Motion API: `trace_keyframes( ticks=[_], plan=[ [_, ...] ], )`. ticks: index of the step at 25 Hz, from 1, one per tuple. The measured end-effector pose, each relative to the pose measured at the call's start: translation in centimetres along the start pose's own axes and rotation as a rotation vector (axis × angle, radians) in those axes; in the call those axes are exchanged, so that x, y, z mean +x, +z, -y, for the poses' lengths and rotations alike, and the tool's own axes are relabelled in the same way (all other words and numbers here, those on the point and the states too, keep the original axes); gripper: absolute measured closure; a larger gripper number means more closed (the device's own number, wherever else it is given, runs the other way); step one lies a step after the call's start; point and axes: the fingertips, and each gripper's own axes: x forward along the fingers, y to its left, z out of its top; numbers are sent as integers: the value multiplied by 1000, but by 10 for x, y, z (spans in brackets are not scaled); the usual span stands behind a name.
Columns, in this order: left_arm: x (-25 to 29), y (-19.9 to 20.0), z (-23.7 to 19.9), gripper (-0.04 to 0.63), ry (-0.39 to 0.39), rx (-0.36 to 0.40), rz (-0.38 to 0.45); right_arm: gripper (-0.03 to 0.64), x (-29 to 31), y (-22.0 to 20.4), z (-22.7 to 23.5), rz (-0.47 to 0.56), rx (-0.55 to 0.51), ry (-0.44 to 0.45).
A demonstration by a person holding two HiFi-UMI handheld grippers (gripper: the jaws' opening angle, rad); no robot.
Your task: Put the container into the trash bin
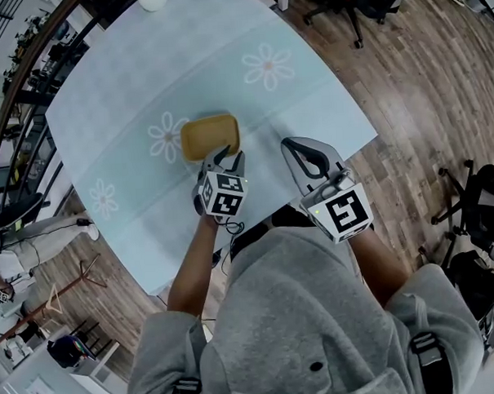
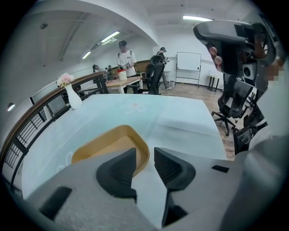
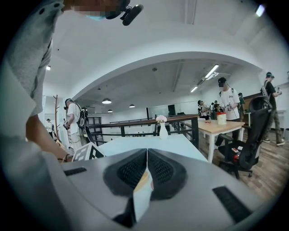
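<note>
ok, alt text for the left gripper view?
The left gripper, jaws open, hangs at the near corner of a shallow tan container on a pale blue table, gripping nothing. A white vase of pink flowers stands at the table's far left edge; people and office chairs fill the room behind.

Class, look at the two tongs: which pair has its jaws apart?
The left tongs, beside the yellow container: a clear gap shows between their jaws, while the jaws of the right tongs meet.
</note>
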Motion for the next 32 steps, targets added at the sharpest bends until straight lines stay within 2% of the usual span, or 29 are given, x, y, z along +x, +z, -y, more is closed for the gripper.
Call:
trace_keyframes(
  ticks=[5, 8, 16, 25, 32],
  plan=[
    [17, -1, 2, 470, 16, 26, -58, 591, 1, -7, 10, -9, 22, -10],
    [20, -6, -3, 504, 43, 32, -86, 591, 1, -9, 10, -10, 23, -6],
    [7, -10, -14, 558, 93, 0, -76, 591, 5, -8, 1, -10, 30, 41],
    [-45, -56, -46, 560, 199, -68, -67, 591, 28, -6, -57, -4, -8, 157],
    [-101, -111, -55, 560, 283, -172, -50, 591, 33, -6, -128, -11, -56, 274]
  ],
)
